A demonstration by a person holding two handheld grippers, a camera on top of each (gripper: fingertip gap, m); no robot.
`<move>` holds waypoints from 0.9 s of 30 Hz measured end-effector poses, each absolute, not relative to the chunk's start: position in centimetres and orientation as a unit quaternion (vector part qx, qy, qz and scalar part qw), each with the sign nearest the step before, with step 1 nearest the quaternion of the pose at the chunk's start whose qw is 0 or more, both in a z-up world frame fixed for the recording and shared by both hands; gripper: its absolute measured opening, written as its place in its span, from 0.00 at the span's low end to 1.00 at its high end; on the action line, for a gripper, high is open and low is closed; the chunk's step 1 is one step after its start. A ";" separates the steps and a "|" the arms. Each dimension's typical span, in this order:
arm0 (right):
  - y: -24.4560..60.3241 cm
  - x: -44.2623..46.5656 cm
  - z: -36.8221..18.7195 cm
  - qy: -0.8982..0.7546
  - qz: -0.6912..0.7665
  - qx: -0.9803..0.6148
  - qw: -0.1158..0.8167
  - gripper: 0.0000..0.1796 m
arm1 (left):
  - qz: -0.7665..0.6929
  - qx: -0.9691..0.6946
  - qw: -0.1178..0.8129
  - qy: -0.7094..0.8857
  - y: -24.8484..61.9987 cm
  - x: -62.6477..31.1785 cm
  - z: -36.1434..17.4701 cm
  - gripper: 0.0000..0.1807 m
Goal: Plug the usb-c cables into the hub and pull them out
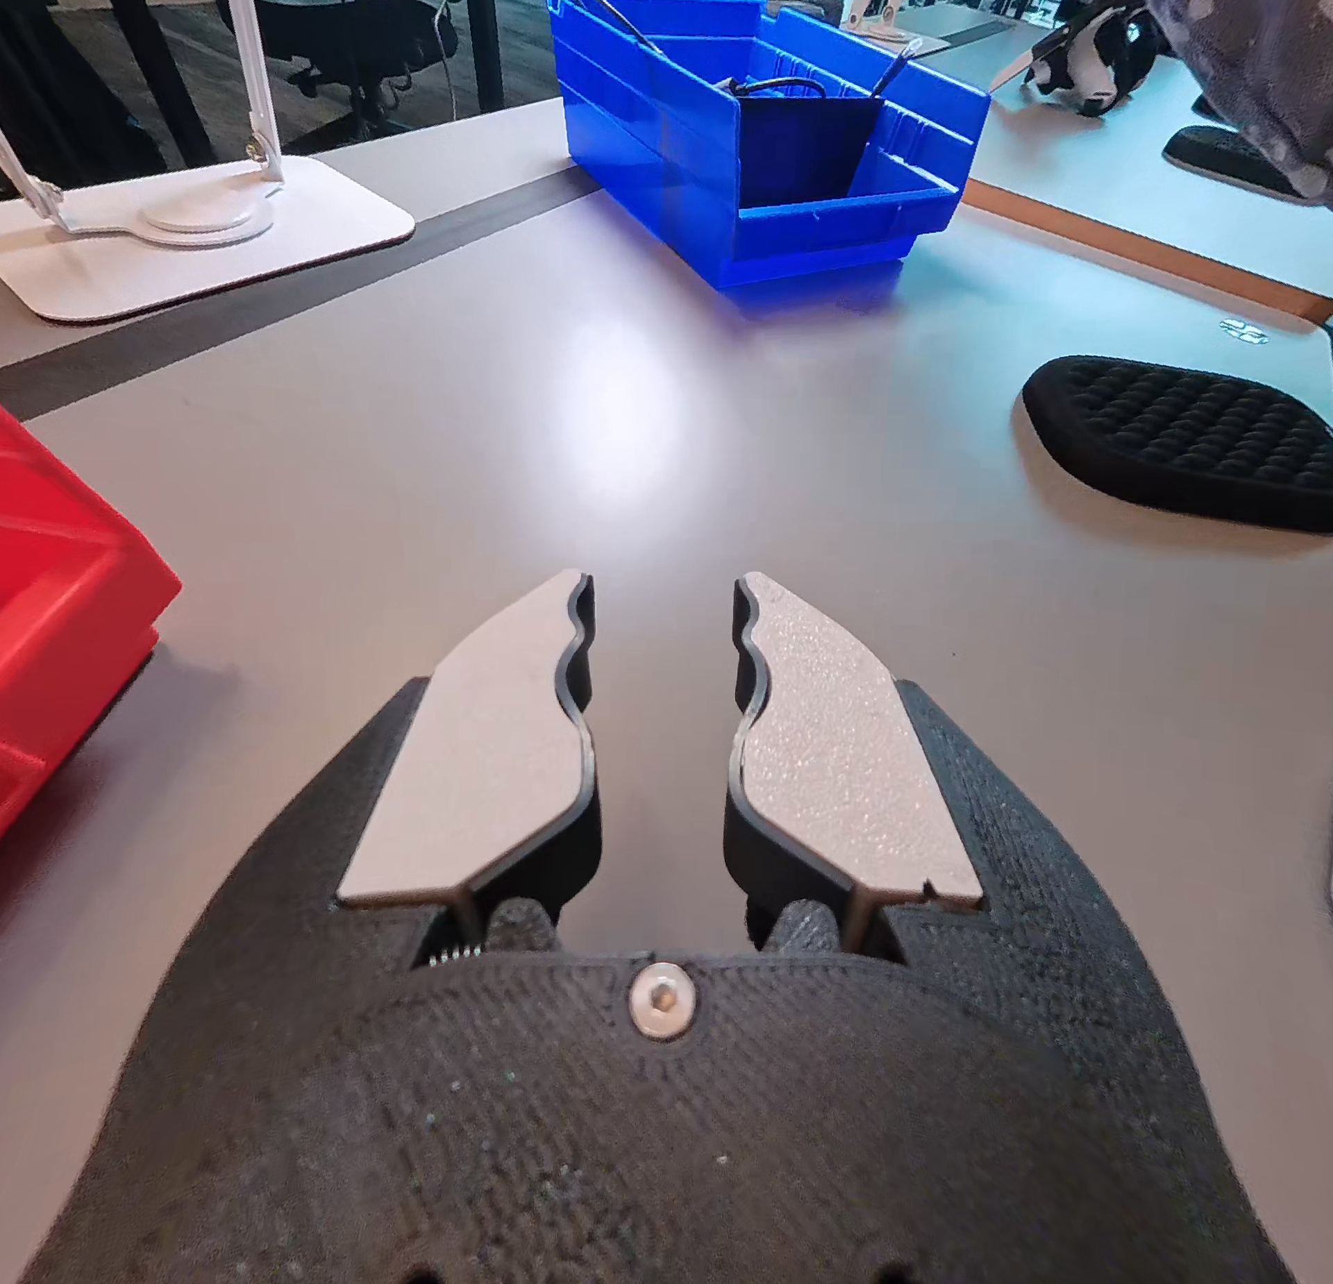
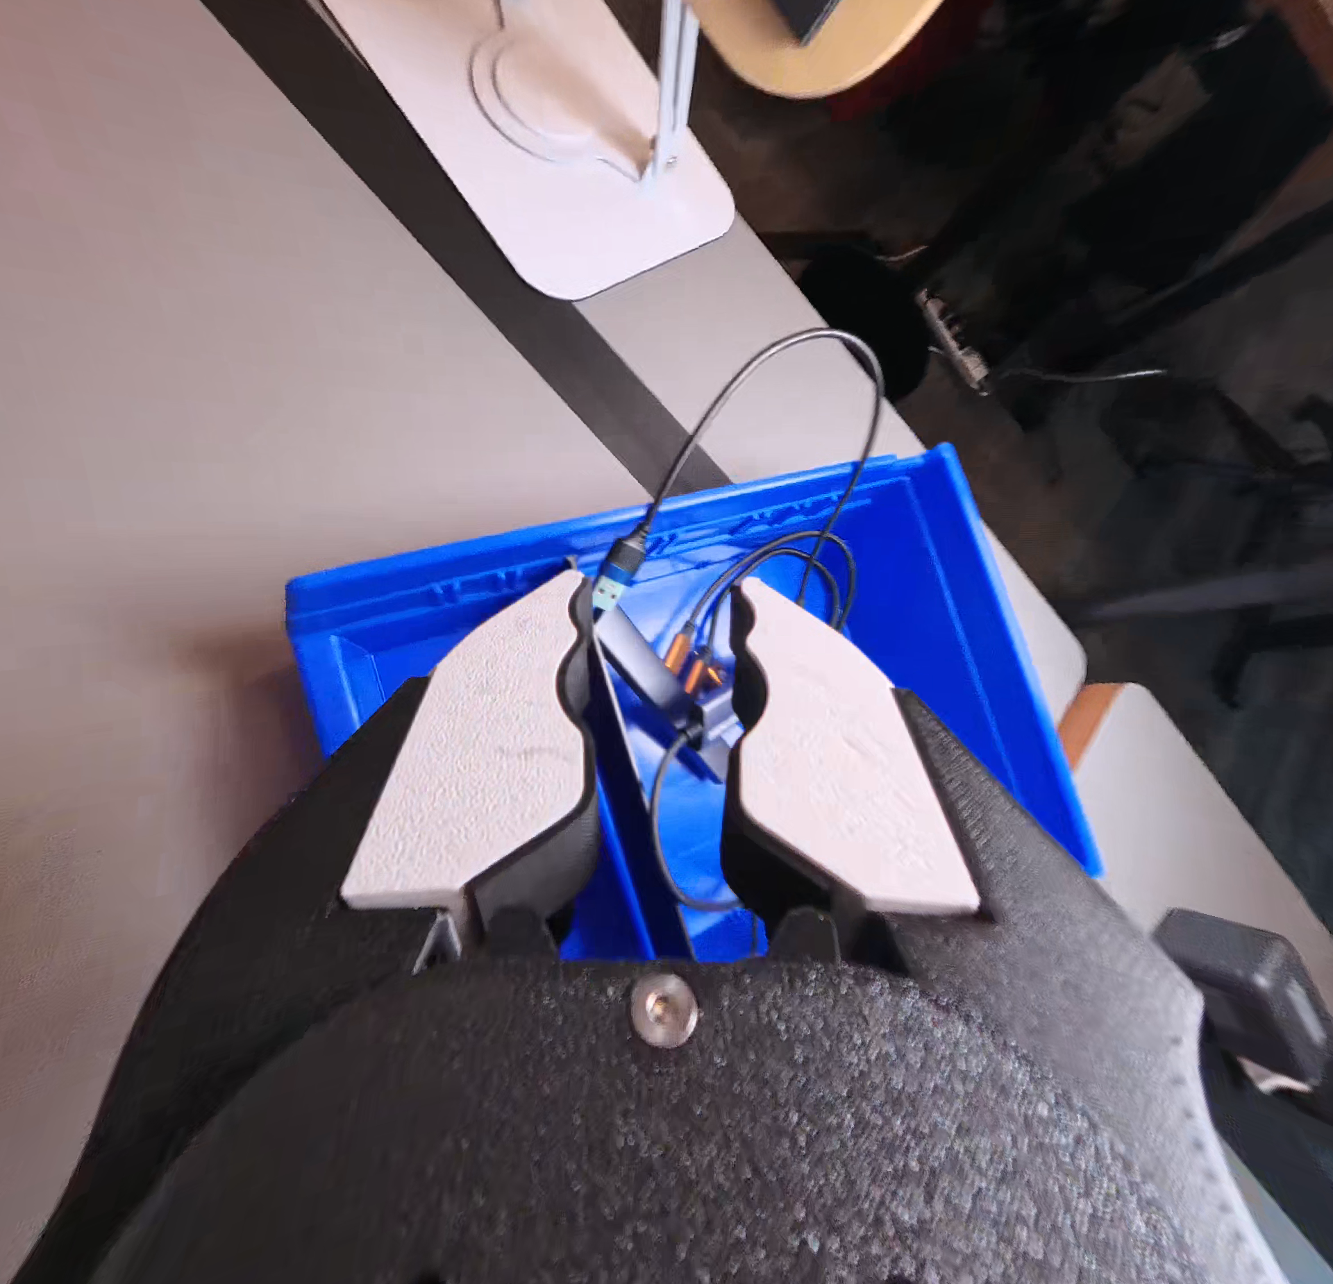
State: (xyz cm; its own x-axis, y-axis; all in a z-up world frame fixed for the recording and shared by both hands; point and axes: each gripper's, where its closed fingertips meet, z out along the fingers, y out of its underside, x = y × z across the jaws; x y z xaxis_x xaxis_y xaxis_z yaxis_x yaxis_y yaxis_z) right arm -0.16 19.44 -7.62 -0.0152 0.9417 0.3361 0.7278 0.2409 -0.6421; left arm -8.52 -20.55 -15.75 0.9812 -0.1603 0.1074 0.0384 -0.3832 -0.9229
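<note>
In the right wrist view, a grey hub (image 2: 653, 672) lies tilted inside a blue bin (image 2: 959, 672) with its own thin black cable (image 2: 815, 355) looping over the bin's far rim. Cables with orange plugs (image 2: 685, 647) lie against the hub; whether they are plugged in I cannot tell. My right gripper (image 2: 662, 593) is open and empty, hovering above the bin with the hub between its fingers in view. My left gripper (image 1: 663, 589) is open and empty, low over the grey table (image 1: 433, 528). The blue bin (image 1: 649, 139) stands far ahead of it.
A red bin (image 1: 65, 600) sits at the left gripper's left. A black textured pad (image 1: 1190, 442) lies at the right. A white lamp base (image 1: 195, 233) stands at the back left, also in the right wrist view (image 2: 548, 132). A dark divider (image 1: 801, 146) stands in the blue bin. Spacing between my two grippers at the tips: around 40 centimeters.
</note>
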 end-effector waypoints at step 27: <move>23.6 2.0 -9.5 -0.646 0.148 -0.634 0.398 0.17 | -0.071 -0.830 0.553 0.008 -21.1 -10.2 -16.3 0.20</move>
State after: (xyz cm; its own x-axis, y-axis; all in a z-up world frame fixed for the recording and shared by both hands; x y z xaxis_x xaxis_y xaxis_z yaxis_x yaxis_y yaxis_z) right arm 2.05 23.59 -9.46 0.1215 0.9377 0.3254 0.7015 0.1509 -0.6966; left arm -10.16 -21.07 -16.30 0.9898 -0.0919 0.1087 0.0650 -0.3880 -0.9193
